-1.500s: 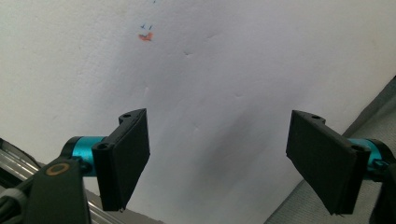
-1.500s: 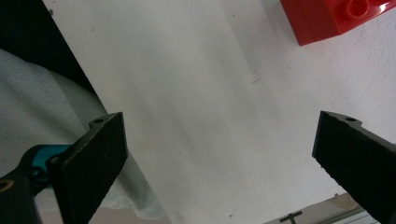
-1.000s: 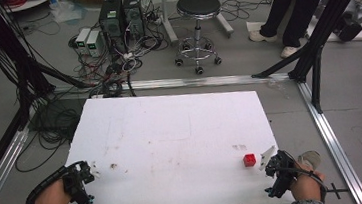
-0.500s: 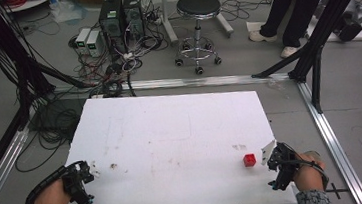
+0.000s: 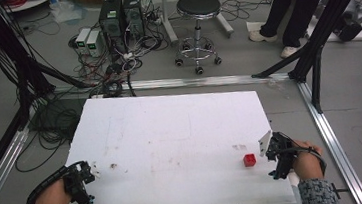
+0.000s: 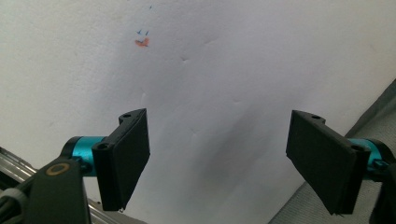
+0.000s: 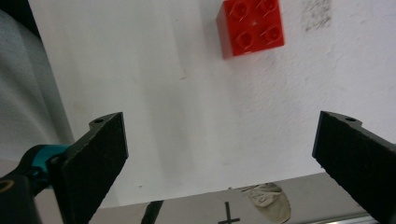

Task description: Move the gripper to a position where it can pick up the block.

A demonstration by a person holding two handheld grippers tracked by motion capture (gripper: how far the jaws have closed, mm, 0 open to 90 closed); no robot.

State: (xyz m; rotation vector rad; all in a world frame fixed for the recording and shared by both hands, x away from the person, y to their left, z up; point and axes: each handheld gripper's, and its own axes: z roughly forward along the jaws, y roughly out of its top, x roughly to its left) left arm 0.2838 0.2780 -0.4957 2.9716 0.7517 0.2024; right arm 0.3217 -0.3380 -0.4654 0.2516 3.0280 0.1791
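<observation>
A small red brick (image 5: 249,159) with four studs lies on the white table (image 5: 172,133) near its front right; in the right gripper view the red brick (image 7: 251,25) sits ahead of the jaws. My right gripper (image 5: 272,149) is just right of the brick, at the table's right edge; the right gripper (image 7: 219,158) is open, nothing between its jaws. My left gripper (image 5: 86,176) rests at the front left corner; the left gripper (image 6: 217,158) is open over bare table.
A small orange mark (image 6: 141,42) stains the table ahead of the left gripper. Beyond the table stand a black stool (image 5: 198,10), computer boxes (image 5: 120,12) with tangled cables, a black frame leg (image 5: 322,28) and a standing person (image 5: 295,5).
My right gripper has moved forward and left along the table's right edge, closer to the red brick. The left gripper has stayed put.
</observation>
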